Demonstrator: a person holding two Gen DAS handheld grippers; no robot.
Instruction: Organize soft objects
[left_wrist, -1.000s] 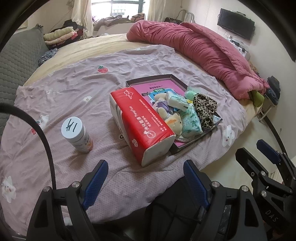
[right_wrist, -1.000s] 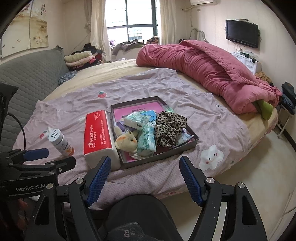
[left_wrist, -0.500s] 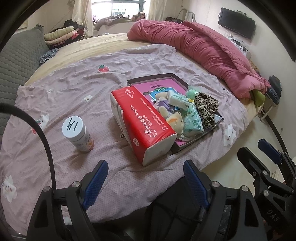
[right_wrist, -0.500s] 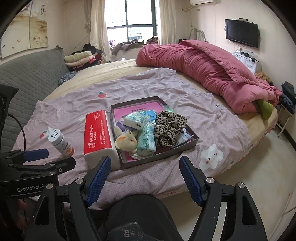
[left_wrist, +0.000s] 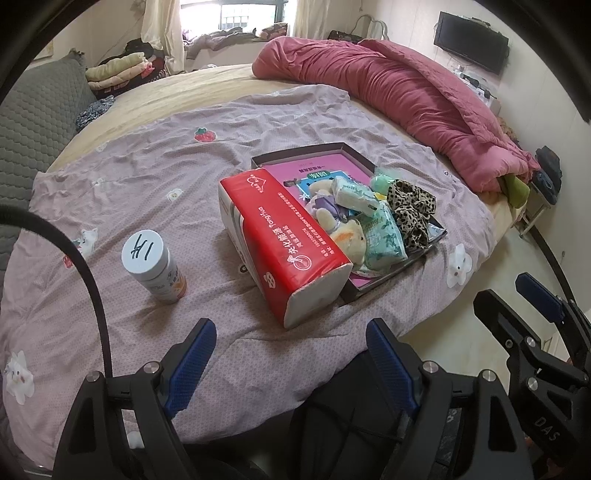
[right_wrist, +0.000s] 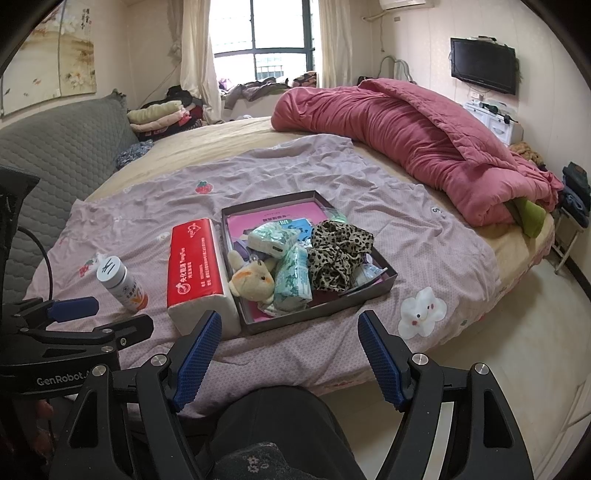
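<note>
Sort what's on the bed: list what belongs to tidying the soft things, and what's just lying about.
Belongs to the job:
red tissue pack
plush toy
green tissue packets
leopard-print cloth
shallow box

Lying about:
white-capped bottle
pink quilt
folded clothes
wall TV

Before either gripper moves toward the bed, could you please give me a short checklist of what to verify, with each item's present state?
1. Left gripper open, nothing between its fingers: ok.
2. Right gripper open and empty: ok.
3. Tray flat on the sheet, rim clear to reach: ok.
4. Red tissue pack outside the tray, against its side, free to grasp: ok.
5. Bottle upright, apart from the tissue pack: ok.
6. Room in the tray for the pack beside the plush toy and leopard cloth: cannot tell.
</note>
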